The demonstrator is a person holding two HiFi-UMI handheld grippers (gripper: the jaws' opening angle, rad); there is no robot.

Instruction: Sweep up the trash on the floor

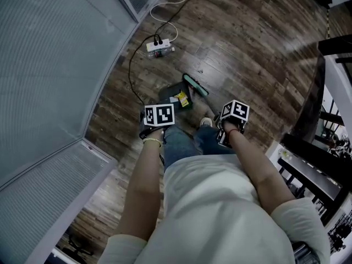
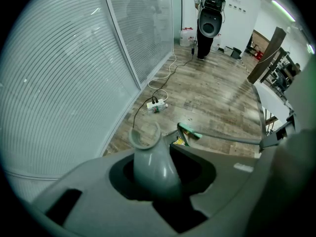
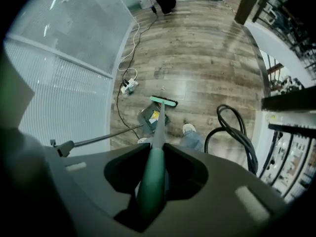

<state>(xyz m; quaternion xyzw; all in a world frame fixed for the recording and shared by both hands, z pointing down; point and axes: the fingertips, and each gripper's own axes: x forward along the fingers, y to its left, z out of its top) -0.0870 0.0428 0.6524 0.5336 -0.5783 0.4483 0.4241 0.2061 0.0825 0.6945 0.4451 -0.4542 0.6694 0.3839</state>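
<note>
Closest in, the left gripper [image 2: 163,180] is clamped on the grey dustpan handle [image 2: 148,157], whose clip-shaped top stands above the jaws. The right gripper [image 3: 152,181] is pinched round the green broom handle [image 3: 155,157], which runs straight down from it. Just past the person's shoe [image 1: 205,122], the dark dustpan [image 1: 170,93] sits flat on the wooden floor [image 1: 247,48], toward the floor's left edge below the glass wall [image 1: 55,65]. A yellow piece of trash [image 1: 181,99] already lies in the pan, and the teal broom head [image 1: 195,84] rests just beside the pan's far lip. Farther off, a white power strip [image 1: 159,48] lies with its cable trailing along that same edge. The trash looks light and papery, so it should slide under gentle strokes, yet it could spill out if the pan tips. Both long handles seem stiff and light. Holding them high gives reach, though a lower hold on the broom would likely steady short strokes.
</note>
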